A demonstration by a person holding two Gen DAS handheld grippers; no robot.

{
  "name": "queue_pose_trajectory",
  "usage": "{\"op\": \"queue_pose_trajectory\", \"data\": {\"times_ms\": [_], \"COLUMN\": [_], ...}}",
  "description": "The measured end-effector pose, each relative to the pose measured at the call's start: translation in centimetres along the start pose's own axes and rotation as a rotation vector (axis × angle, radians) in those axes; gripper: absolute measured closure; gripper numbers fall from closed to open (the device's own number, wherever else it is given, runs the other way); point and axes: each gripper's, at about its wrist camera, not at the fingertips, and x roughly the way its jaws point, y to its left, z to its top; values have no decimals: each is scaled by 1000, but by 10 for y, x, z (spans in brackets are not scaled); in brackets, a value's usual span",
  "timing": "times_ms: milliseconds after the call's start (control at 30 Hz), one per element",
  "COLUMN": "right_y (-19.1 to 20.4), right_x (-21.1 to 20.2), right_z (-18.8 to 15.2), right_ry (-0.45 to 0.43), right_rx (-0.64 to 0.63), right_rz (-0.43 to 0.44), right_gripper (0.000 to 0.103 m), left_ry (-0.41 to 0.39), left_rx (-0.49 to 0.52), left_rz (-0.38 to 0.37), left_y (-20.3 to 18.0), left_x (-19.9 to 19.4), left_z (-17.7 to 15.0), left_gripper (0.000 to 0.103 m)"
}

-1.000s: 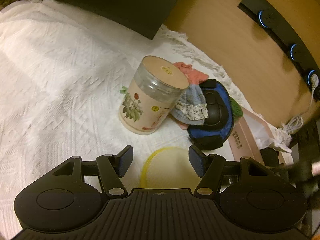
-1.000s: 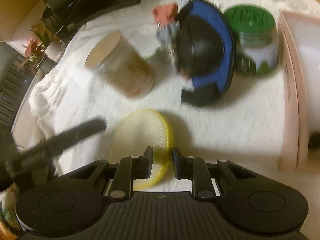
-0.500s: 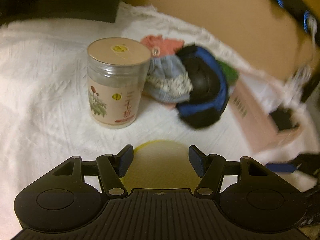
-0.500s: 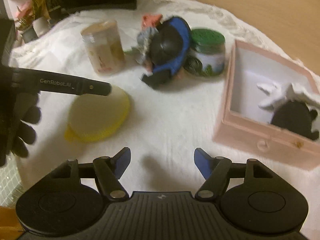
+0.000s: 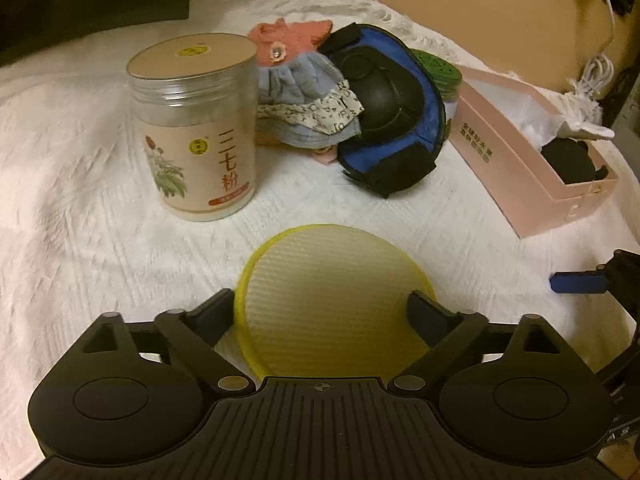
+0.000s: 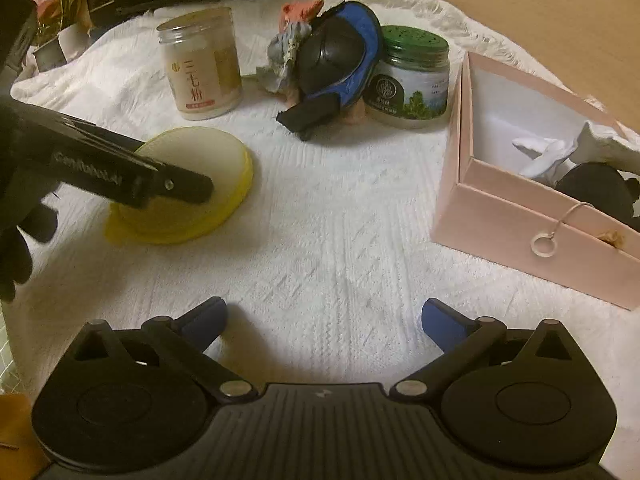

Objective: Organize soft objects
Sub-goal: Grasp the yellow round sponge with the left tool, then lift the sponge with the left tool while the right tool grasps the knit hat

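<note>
Left gripper (image 5: 322,306) tilts steeply down over the yellow pad (image 5: 334,304) on the white cloth (image 5: 80,184); jaws opening, spread wide w/ the pad between them, whether the tips touch its rim can't be told. Gloved hand (image 6: 16,220) holds it, seen from the right view. Right gripper (image 6: 324,318) also angled down, jaws opening, only bare cloth between. Pink box (image 6: 500,208) at right holds white and black soft items. Doll (image 5: 298,96) and blue-black pad (image 5: 390,120) lie beside the jar (image 5: 196,124).
</note>
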Motion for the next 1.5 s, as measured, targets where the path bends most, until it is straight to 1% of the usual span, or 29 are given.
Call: {"op": "queue_pose_trajectory", "data": {"times_ms": [133,233,300,333,367,400,433,467,500,533,600,667,767,800,833,867,900,933,1000,1067,1100,1133,1167,1233,1333,1400,1500], "right_y": [0,-1,-1,-1,0,1,4,8,11,14,15,14,11,12,14,16,16,17,23,31,35,37,36,33,32,26,13], "right_x": [-2,-4,-3,-2,-1,-1,-5,-11,-18,-27,-42,-47,-28,-16,-5,12,27,43,71,93,100,104,103,86,46,14,-32], "right_z": [-1,-2,0,2,5,9,15,21,31,45,83,128,200,220,235,251,263,273,284,284,282,279,278,277,283,288,289], "right_ry": [-7,3,15,26,42,54,38,4,-33,-76,-153,-181,-142,-123,-101,-64,-28,8,58,93,114,138,156,139,61,0,-100], "right_rx": [11,18,4,-5,-14,-28,-52,-82,-108,-125,-127,-101,-72,-78,-80,-73,-57,-36,-27,-65,-87,-92,-74,-37,-38,-32,-24], "right_rz": [-7,-9,-4,0,1,-2,-19,-39,-44,-35,-2,42,96,102,95,83,82,87,67,21,7,11,35,89,101,110,115], "right_gripper": [0,0,0,0,0,4,14,15,15,15,15,15,18,22,29,33,42,47,47,56,75,87,88,92,92,92,92], "left_ry": [3,0,-8,-14,-26,-41,-56,-73,-92,-113,-152,-192,-249,-267,-279,-288,-296,-304,-318,-330,-336,-344,-352,-376,-422,-457,-517], "left_rx": [-46,-77,-127,-150,-172,-193,-211,-232,-255,-280,-302,-309,-325,-330,-335,-340,-347,-355,-375,-391,-398,-401,-404,-405,-404,-405,-361], "left_rz": [14,34,49,50,50,46,36,20,-3,-28,-50,-57,-67,-67,-66,-61,-56,-50,-38,-27,-22,-16,-8,10,27,31,34], "left_y": [2,3,7,10,14,19,23,27,32,37,44,47,57,61,65,70,75,79,89,99,104,109,113,121,129,134,128], "left_x": [-3,-7,-10,-12,-14,-17,-20,-24,-28,-34,-45,-56,-75,-81,-85,-89,-93,-97,-103,-108,-110,-112,-114,-121,-133,-142,-154], "left_z": [-2,-2,-2,-3,-3,-5,-7,-9,-11,-14,-17,-17,-16,-16,-16,-15,-17,-17,-19,-21,-22,-22,-22,-21,-6,10,40], "left_gripper": [9,21,38,44,57,69,73,79,81,82,85,86,88,88,88,88,88,88,88,88,88,88,88,88,88,88,88]}}
